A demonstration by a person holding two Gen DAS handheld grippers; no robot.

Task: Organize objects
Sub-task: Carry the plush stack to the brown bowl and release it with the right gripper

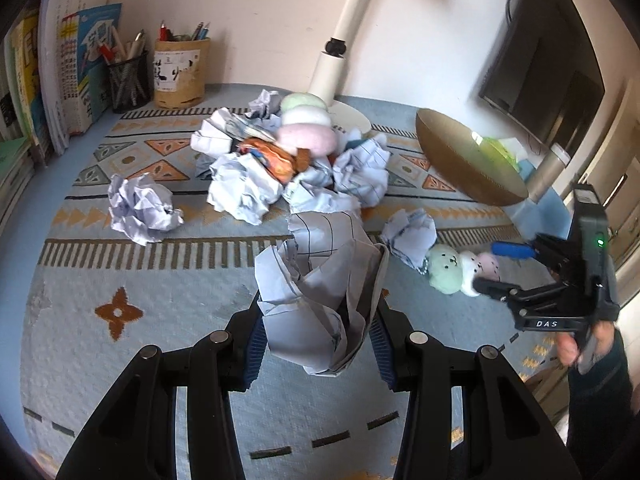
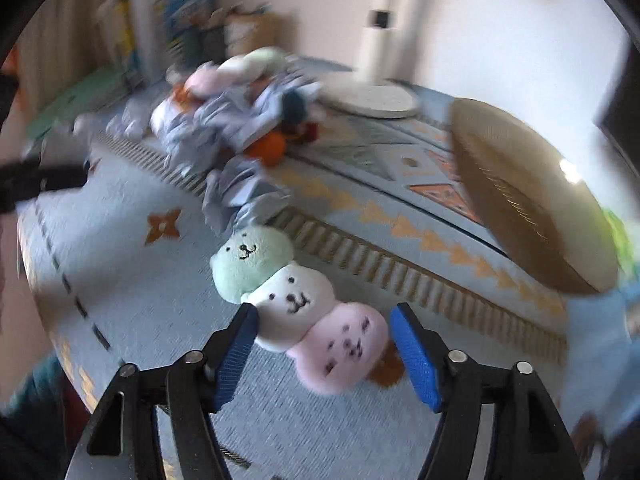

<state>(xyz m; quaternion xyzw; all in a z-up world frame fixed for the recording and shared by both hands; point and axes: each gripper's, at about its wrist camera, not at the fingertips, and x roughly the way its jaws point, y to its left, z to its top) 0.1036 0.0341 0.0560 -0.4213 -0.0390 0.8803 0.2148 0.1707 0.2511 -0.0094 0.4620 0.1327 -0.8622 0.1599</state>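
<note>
My left gripper [image 1: 318, 340] is shut on a crumpled ball of lined paper [image 1: 320, 292] and holds it above the patterned cloth. My right gripper [image 2: 324, 344] is open, its blue pads on either side of a plush toy [image 2: 296, 304] of three joined bear faces, green, white and pink, lying on the cloth. The left wrist view shows that gripper [image 1: 496, 266] at the right, around the same toy [image 1: 460, 270]. A heap of crumpled papers [image 1: 296, 168] with a second plush [image 1: 306, 122] and an orange wrapper lies behind.
A golden bowl [image 1: 468, 160] stands tilted at the right. A white lamp base [image 1: 352, 116] sits behind the heap. Pen holders [image 1: 160, 72] and books [image 1: 60, 72] line the back left. Loose paper balls [image 1: 140, 208] lie on the cloth.
</note>
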